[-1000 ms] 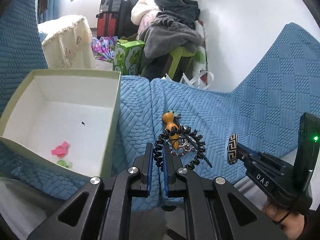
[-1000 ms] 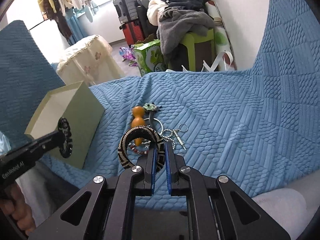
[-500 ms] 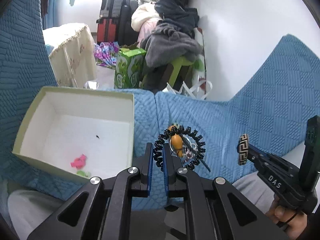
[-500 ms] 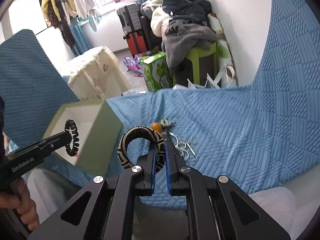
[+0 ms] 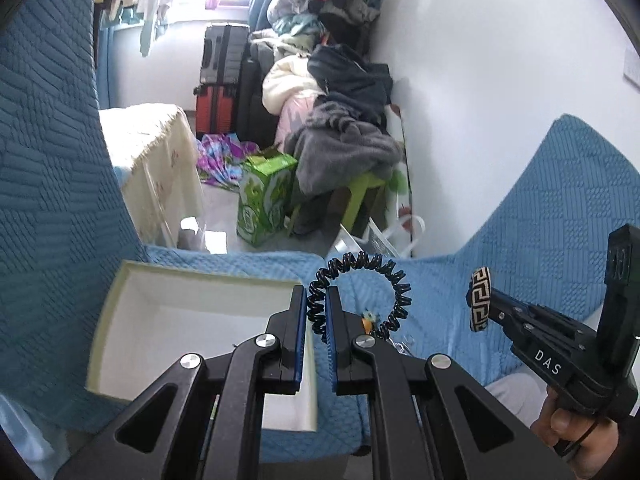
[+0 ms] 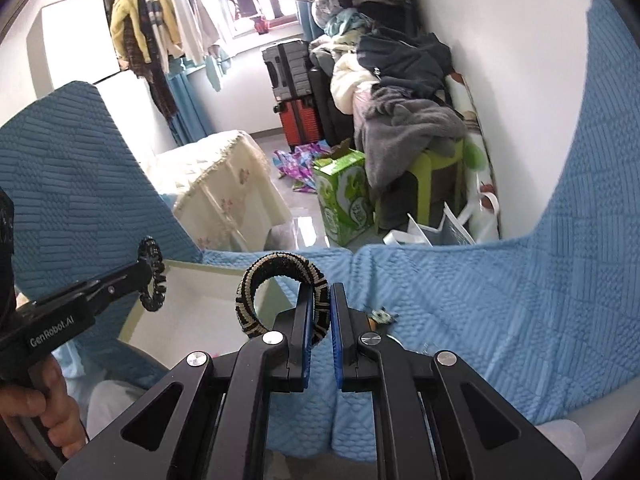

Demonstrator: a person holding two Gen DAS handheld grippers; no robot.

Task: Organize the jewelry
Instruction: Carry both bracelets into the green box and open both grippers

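Blue quilted sofa cover (image 5: pixel 460 280) carries an open white box (image 5: pixel 192 320). "GenRobot.AI" marks the left gripper (image 5: pixel 317 312), clamping a black coil bracelet (image 5: pixel 396 280); "DAS" marks the right gripper (image 6: pixel 319 314), angled downward, pinching a patterned bangle (image 6: pixel 256 280).

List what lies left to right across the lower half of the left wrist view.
Open white cardboard box → left gripper, shut on the black spiral coil bracelet → black-and-cream patterned beaded bangle held by the right gripper → a hand on its handle.
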